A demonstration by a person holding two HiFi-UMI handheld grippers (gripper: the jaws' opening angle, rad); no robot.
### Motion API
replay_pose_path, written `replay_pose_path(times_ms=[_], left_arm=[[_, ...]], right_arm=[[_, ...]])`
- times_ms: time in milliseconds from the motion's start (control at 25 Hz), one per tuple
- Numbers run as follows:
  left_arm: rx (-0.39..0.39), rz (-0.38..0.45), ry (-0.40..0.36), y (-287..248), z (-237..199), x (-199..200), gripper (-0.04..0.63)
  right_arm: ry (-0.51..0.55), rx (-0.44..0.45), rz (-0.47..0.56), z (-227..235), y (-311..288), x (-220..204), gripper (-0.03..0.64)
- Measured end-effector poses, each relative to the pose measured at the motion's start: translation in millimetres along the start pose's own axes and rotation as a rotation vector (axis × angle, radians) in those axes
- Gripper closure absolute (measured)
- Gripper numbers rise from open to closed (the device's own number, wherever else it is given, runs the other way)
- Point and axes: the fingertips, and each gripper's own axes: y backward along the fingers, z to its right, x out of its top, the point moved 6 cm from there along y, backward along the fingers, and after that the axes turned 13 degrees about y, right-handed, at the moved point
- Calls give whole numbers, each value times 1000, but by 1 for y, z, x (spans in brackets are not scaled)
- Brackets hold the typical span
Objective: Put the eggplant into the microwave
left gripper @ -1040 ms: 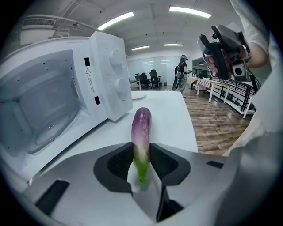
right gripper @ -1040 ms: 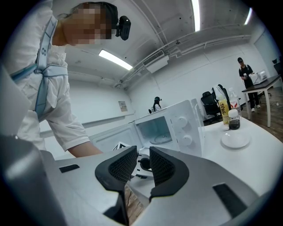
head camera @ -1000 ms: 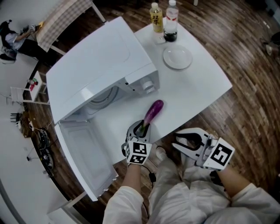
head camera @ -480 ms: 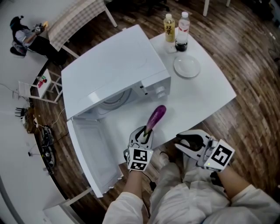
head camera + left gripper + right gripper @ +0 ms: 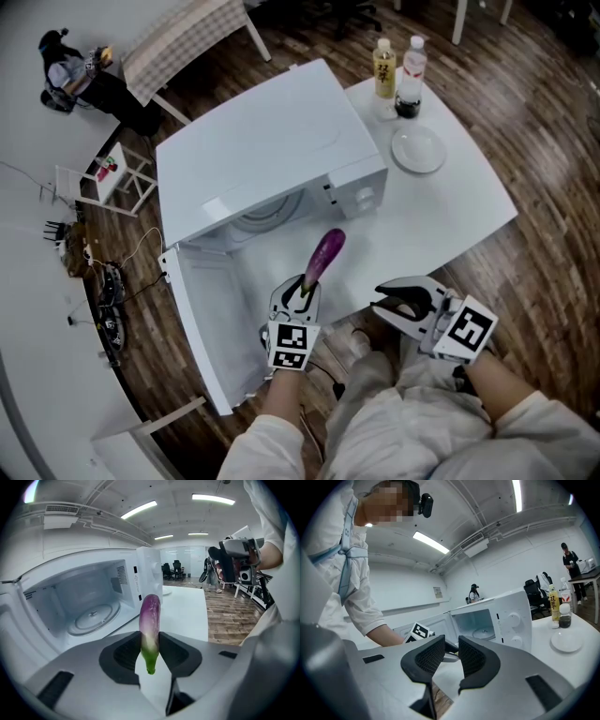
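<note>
Eggplant point(image 5: 150, 625): held in the air by my left gripper point(image 5: 150, 651), whose jaws are closed partway onto its green stem end. The purple body sticks out ahead, towards the open microwave point(image 5: 272, 150) at far left. My reading is that gripping the stem end lets the long body enter first, with the jaws staying outside the cavity. Skin is smooth and glossy. The shape is slender and slightly tapered, purple fading through pale to green. The black pads point(image 5: 176, 656) are cross-ribbed, presumably to hold such a slippery skin. The microwave is a plain white box with its door point(image 5: 202, 319) swung out near left, leaving the round turntable point(image 5: 91, 618) exposed. My right gripper point(image 5: 449, 656) has its jaws a little apart and empty. It sits near right off the table point(image 5: 450, 211) edge, probably just keeping clear. A white plate point(image 5: 418, 150) and two bottles point(image 5: 383, 67) stand far right, well apart from the work.
</note>
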Motion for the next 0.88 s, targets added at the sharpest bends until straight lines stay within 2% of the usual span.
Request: replay_pose_path(times_ms=[440, 880], left_arm=[[75, 19, 53, 9, -29, 6, 472], [123, 0, 66, 2, -57, 12, 472]], right_arm=[[5, 13, -2, -2, -9, 1, 526], [1, 6, -6, -2, -14, -2, 526]])
